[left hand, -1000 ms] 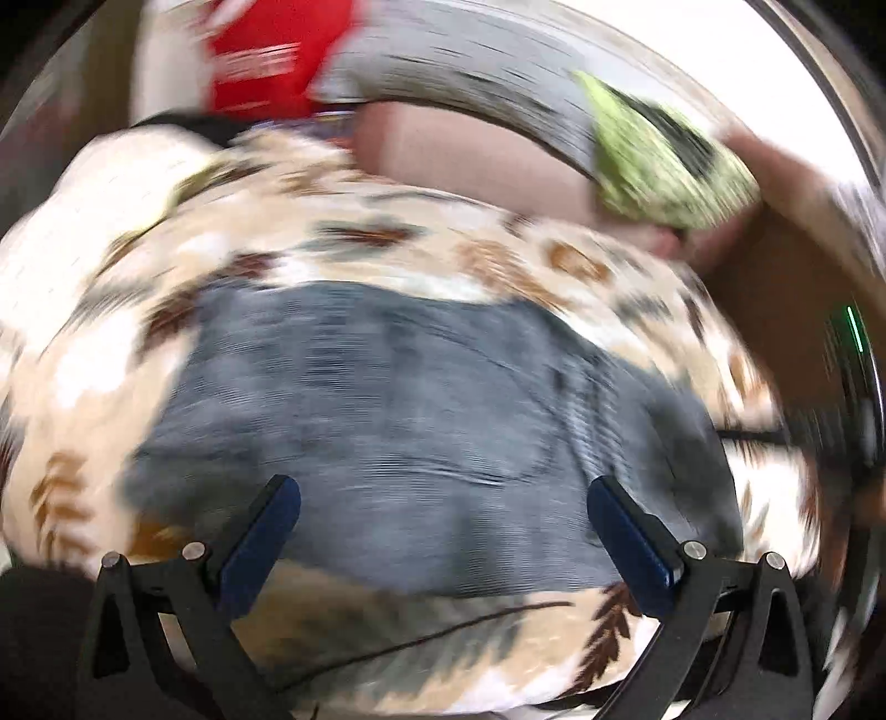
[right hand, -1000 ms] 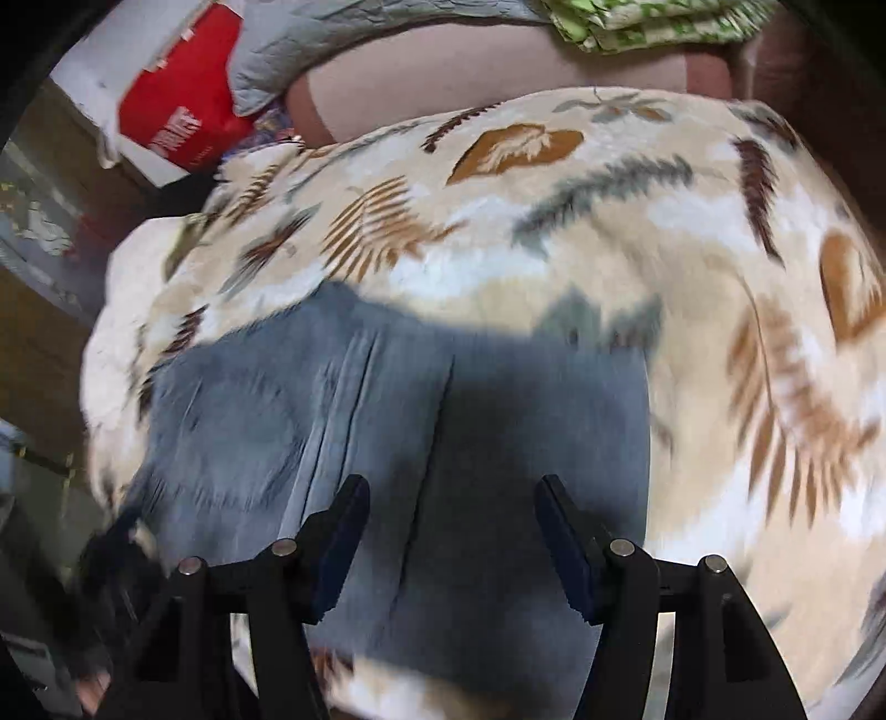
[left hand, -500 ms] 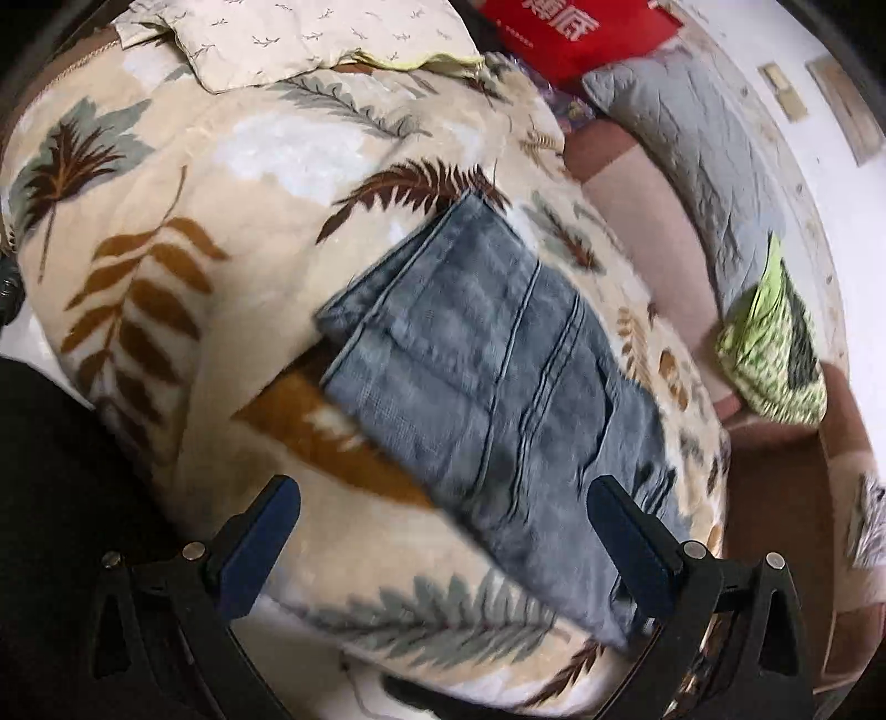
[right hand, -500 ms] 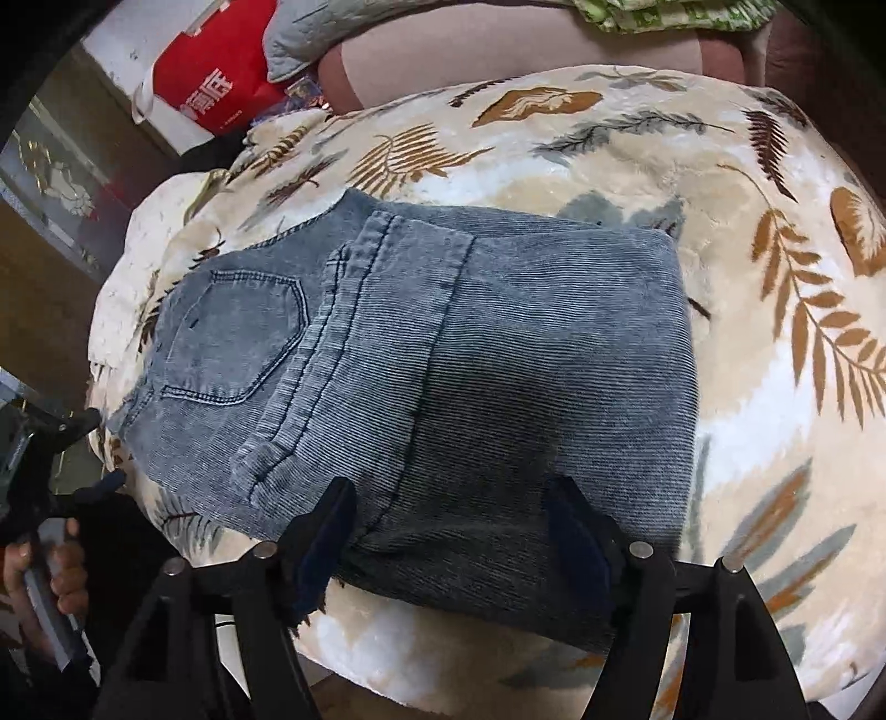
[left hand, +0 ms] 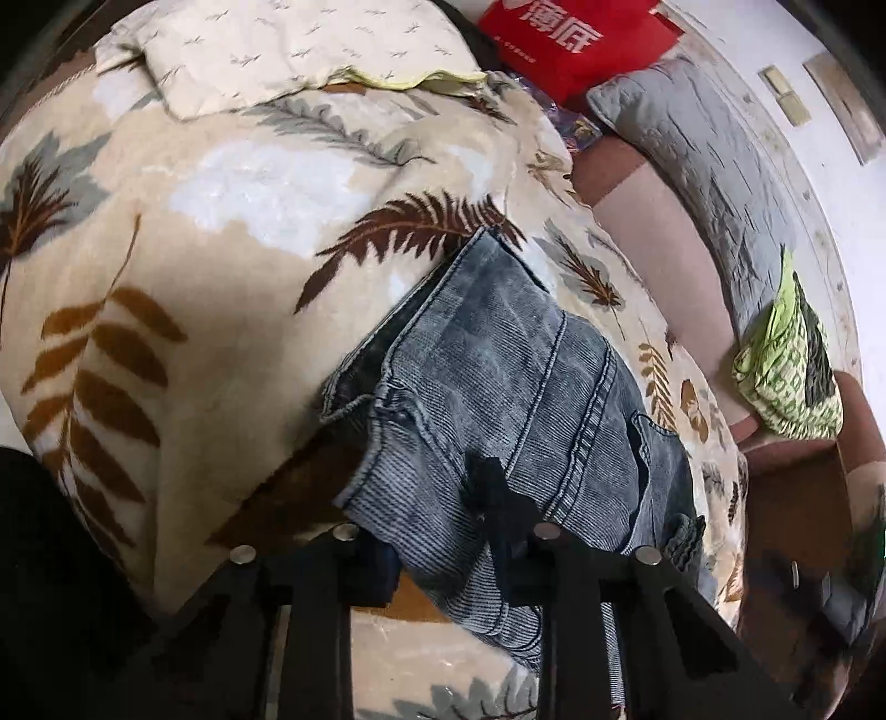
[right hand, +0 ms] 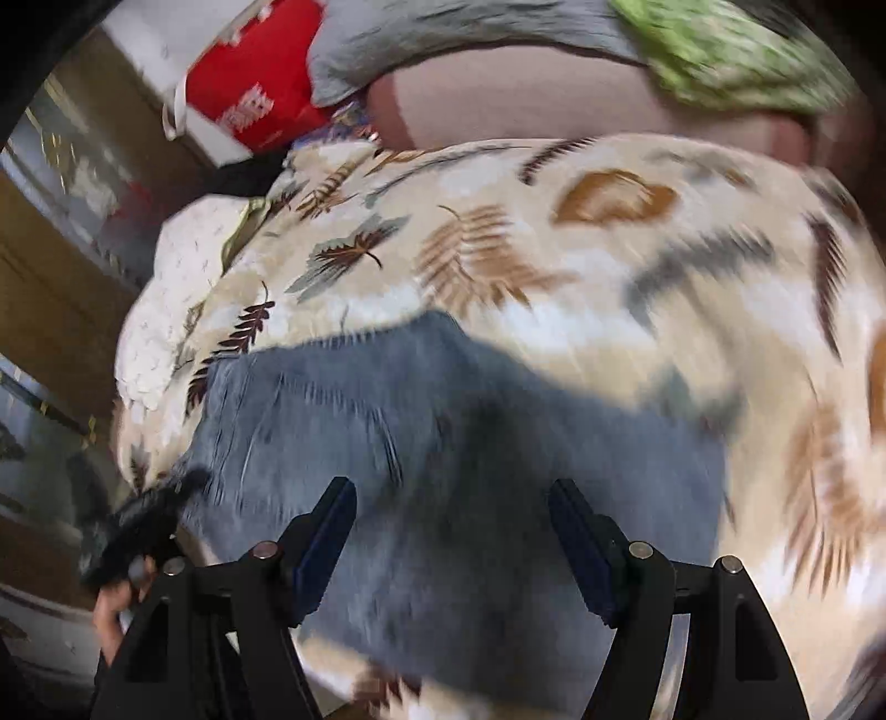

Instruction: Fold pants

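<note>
The folded grey-blue jeans (left hand: 515, 399) lie on a leaf-patterned blanket (left hand: 210, 266). My left gripper (left hand: 443, 559) has closed in on the near edge of the jeans, with denim bunched between its fingers. In the right wrist view, which is motion-blurred, the jeans (right hand: 470, 443) lie below my right gripper (right hand: 448, 548), which is open and holds nothing. The left gripper (right hand: 138, 526) and the hand on it show at the jeans' left edge there.
A cream pillow (left hand: 288, 50) lies at the far end of the blanket. A red bag (left hand: 570, 39), a grey quilted cushion (left hand: 703, 149) and a green cloth (left hand: 786, 360) sit by the pink-brown sofa (left hand: 648, 232) behind.
My left gripper has moved down to the jeans' near edge and closed on it. My right gripper has swung quickly over the jeans and stays open.
</note>
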`<state>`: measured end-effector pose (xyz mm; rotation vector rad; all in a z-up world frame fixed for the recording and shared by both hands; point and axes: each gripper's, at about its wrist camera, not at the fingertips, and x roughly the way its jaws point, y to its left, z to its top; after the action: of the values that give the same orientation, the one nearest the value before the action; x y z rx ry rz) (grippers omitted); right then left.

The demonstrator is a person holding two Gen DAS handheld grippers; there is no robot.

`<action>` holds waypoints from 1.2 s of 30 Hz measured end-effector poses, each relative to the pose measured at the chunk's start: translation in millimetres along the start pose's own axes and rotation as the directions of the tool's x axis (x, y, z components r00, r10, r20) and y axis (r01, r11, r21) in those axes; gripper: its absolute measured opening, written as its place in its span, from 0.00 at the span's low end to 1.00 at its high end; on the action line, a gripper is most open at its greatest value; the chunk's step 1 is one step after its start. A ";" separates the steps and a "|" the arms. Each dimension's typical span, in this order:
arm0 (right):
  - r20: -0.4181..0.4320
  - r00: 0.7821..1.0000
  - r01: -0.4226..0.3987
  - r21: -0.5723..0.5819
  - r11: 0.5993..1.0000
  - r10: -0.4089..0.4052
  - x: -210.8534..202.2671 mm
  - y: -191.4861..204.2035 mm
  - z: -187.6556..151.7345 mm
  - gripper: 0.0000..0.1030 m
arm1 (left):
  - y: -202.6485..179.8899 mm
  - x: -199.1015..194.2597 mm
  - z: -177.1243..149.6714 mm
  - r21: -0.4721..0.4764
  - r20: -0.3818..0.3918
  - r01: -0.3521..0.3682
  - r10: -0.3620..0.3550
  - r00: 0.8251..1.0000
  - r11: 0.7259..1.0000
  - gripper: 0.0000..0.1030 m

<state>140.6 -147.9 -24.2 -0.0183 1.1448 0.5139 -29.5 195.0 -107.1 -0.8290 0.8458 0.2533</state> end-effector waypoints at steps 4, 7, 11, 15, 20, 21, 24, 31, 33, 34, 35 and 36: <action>-0.103 0.994 0.036 -0.045 0.998 -0.040 64.3 9.3 62.8 0.71 | -1.2 0.9 1.6 0.027 0.007 0.007 -0.007 1.000 1.000 0.18; -0.135 0.991 0.005 -0.051 0.999 -0.012 100.5 12.5 86.5 0.66 | -0.1 3.9 3.1 0.050 0.010 0.020 -0.021 1.000 0.999 0.18; -0.255 0.967 -0.018 -0.023 1.000 0.011 145.3 13.5 94.4 0.19 | 1.8 3.2 2.0 0.082 0.012 0.024 -0.025 1.000 0.996 0.18; -0.194 0.979 0.034 -0.106 0.994 -0.054 133.8 29.1 95.0 0.05 | 3.9 1.4 1.3 0.087 0.013 0.027 -0.028 1.000 0.996 0.18; -0.160 0.980 0.104 -0.113 0.988 -0.121 144.7 27.5 94.3 0.04 | -1.4 3.2 0.2 0.114 0.030 0.003 -0.007 1.000 0.993 0.18; -0.148 0.982 0.106 -0.094 0.990 -0.120 147.7 26.3 93.8 0.05 | -1.1 3.0 -0.1 0.118 0.032 0.002 -0.006 0.999 0.993 0.18; -0.130 0.985 0.102 -0.071 0.992 -0.111 143.6 26.4 92.3 0.11 | -1.4 2.2 -1.5 0.129 0.040 -0.006 0.001 0.999 0.992 0.18; 0.010 0.995 -0.097 0.162 0.982 0.096 69.5 17.4 59.9 0.15 | -3.6 2.6 -2.2 0.125 0.048 -0.021 0.015 0.999 0.992 0.18; -0.047 0.970 -0.224 0.215 0.950 0.240 80.5 25.8 42.6 0.19 | -4.3 2.2 -3.2 0.126 0.054 -0.027 0.020 0.998 0.992 0.18; -0.079 0.958 -0.254 0.226 0.941 0.277 92.0 31.1 36.3 0.22 | -4.6 2.3 -3.4 0.127 0.055 -0.029 0.022 0.998 0.992 0.19; -0.139 0.948 -0.249 0.231 0.940 0.286 112.4 37.7 29.2 0.35 | -5.0 2.6 -3.5 0.129 0.058 -0.034 0.026 0.998 0.991 0.21; -0.229 0.939 -0.201 0.243 0.949 0.258 139.8 40.9 20.7 0.41 | -4.9 3.0 -3.2 0.131 0.056 -0.035 0.027 0.998 0.991 0.21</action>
<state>185.7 -53.0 -127.2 0.2479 1.4655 0.6041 -26.8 189.0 -107.9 -0.6829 0.8157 0.2436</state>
